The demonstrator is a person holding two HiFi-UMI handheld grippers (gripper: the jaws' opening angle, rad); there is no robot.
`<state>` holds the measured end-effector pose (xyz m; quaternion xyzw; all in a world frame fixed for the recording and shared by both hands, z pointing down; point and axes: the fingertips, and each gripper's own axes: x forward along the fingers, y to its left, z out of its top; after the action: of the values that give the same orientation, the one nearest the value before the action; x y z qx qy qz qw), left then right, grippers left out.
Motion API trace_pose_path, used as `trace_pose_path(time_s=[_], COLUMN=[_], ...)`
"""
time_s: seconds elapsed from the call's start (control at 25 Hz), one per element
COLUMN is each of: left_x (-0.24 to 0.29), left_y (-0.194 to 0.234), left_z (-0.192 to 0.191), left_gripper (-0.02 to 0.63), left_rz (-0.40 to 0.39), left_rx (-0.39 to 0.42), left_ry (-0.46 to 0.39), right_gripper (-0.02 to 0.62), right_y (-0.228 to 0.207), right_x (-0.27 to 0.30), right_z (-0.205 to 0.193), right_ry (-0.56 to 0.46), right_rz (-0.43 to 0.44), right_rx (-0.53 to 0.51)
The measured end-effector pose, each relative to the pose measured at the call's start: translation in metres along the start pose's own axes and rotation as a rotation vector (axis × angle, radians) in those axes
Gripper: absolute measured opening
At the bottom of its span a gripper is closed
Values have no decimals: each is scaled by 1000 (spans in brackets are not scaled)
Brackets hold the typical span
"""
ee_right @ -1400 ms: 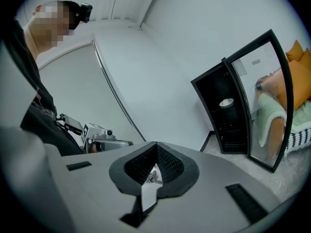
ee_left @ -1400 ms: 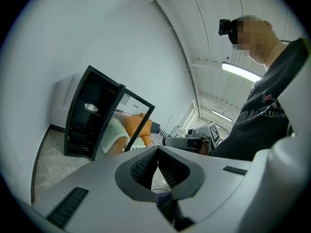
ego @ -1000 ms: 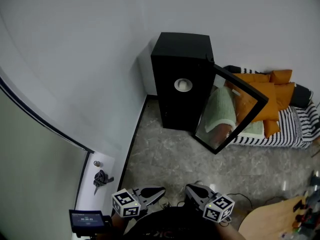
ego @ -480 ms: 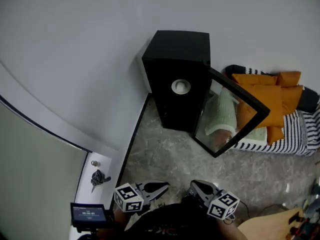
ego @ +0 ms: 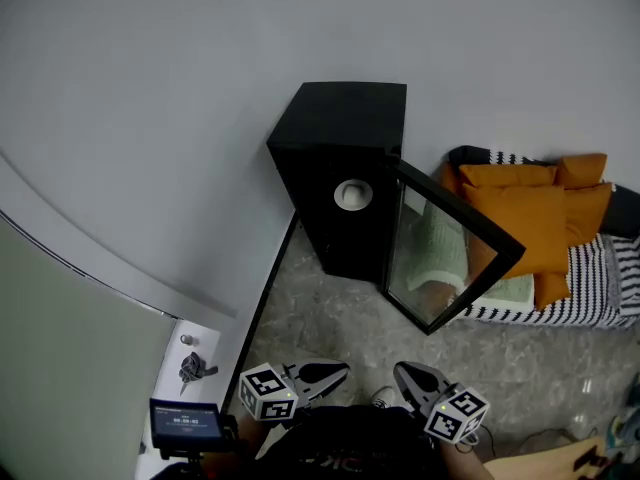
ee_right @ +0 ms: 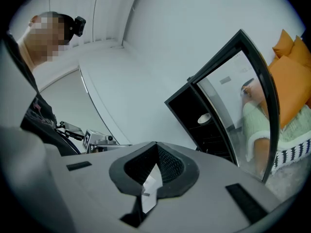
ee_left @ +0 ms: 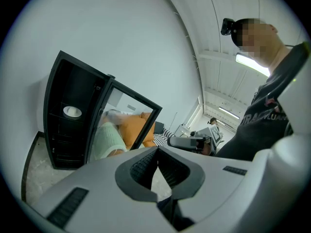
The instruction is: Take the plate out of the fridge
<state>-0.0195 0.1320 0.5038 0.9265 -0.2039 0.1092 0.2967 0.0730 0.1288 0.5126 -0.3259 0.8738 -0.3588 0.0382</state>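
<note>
Far ahead of the left gripper [ego: 343, 371] and right gripper [ego: 400, 370], held low side by side with jaws pressed together and empty, the plate [ego: 352, 194] sits inside the open fridge [ego: 335, 128]

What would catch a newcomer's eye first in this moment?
The black fridge stands against the wall, its glass door swung open, with a white plate inside. To its right, orange cushions lie piled on striped bedding. Low in the head view, the left claw and right claw are both shut and empty, well short of the fridge.
</note>
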Motion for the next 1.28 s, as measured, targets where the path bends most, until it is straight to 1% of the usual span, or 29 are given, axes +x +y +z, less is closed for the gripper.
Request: trace_pose_path(time_s=[0.2,0.44,0.6,0.8,0.92,1.04,1.12,1.28], left_x=[28,48,57,66,74,82,87,90], left_y=[2,9,20,40,61,92,111,151], left_z=[12,22,29,37,44,57,67,84], left_gripper=[6,6,6,6,6,6,6,6], left_rz=[0,10,23,13,18,36,47,65], left_rx=[3,2,-11,-36,-45,-52,-71,-116], left_ry=[5,20,21,23,27,23,14,13], right_gripper=[3,3,3,3,3,3,3,3], right_y=[-22,-38,-48,-59,-67,-80,-86,-87], right_x=[-20,-32,-37,-42,-49,-50,-46,-25], right_z=[14,23,27,31,37,46,51,63], right_ry=[-33,-45,-61,-89,-111,-154,-170,-154], right_rz=[-20,-37,-55,-97,-144,-192,-214,-239], right_rx=[18,33,45,52,53,68,72,28])
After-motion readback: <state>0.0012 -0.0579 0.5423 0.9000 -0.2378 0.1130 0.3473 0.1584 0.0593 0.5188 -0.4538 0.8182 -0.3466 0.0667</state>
